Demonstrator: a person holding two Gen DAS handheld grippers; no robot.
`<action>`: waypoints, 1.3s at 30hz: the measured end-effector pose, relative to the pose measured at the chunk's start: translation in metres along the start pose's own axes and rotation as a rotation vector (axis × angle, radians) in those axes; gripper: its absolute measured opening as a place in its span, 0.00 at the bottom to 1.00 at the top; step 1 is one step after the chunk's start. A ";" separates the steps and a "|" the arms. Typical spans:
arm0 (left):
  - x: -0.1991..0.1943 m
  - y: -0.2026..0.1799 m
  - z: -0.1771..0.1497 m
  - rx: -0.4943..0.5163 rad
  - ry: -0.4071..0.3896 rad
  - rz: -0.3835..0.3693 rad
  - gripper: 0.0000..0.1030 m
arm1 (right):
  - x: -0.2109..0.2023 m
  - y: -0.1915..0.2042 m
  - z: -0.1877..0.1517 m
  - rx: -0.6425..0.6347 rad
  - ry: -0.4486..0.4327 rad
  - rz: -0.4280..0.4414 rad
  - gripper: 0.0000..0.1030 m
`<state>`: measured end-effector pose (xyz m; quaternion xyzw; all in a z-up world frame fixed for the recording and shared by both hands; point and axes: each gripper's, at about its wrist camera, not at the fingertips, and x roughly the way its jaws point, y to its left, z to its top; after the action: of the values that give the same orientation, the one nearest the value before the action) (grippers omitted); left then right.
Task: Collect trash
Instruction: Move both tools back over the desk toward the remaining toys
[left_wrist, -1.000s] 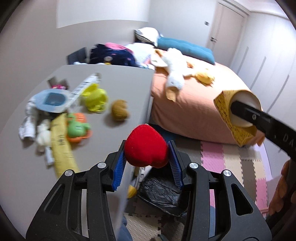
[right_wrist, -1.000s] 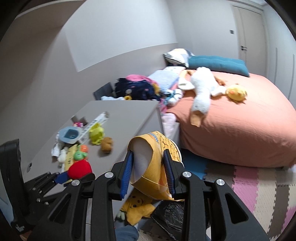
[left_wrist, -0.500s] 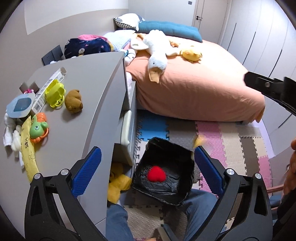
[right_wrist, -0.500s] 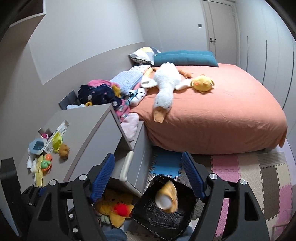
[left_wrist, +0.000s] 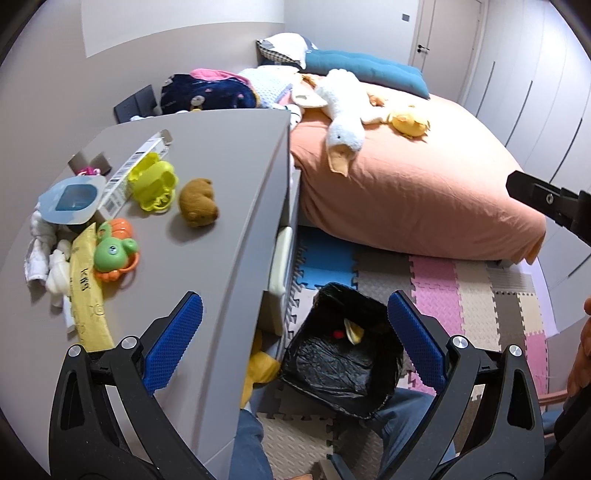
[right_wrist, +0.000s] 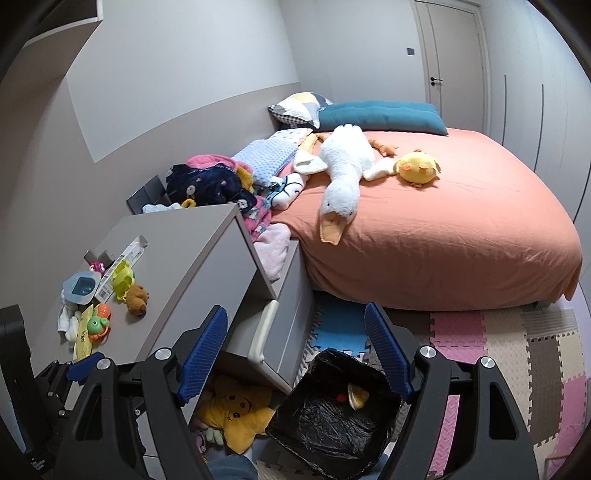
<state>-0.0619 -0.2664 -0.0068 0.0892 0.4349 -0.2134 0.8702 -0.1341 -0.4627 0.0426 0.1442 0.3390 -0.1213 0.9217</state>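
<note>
Above the black bin bag (left_wrist: 343, 354), left gripper (left_wrist: 295, 336) and right gripper (right_wrist: 295, 350), fingers wide apart, empty.

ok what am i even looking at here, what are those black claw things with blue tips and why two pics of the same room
Those claws are handheld grippers: a person holds one in each hand, and each carries a fisheye camera that looks out along its two fingers. So the two pictures show the same bedroom from the left gripper and from the right gripper. Both stand wide open and hold nothing. Below them on the floor is a bin lined with a black bag, with a small red thing and a yellow paper cup inside. On the grey desk lie toys and scraps: a brown plush, a green and orange turtle, a yellow wrapper and a long box.
</note>
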 end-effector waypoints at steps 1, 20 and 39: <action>0.000 0.002 0.000 -0.003 -0.002 0.002 0.94 | 0.001 0.003 0.000 -0.007 0.001 0.004 0.75; -0.020 0.084 0.001 -0.114 -0.048 0.105 0.94 | 0.028 0.075 0.004 -0.102 0.030 0.102 0.75; -0.024 0.179 -0.010 -0.260 -0.061 0.187 0.83 | 0.077 0.161 -0.001 -0.190 0.091 0.220 0.75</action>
<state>-0.0015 -0.0961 0.0011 0.0094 0.4223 -0.0760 0.9032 -0.0258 -0.3225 0.0211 0.0980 0.3725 0.0196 0.9226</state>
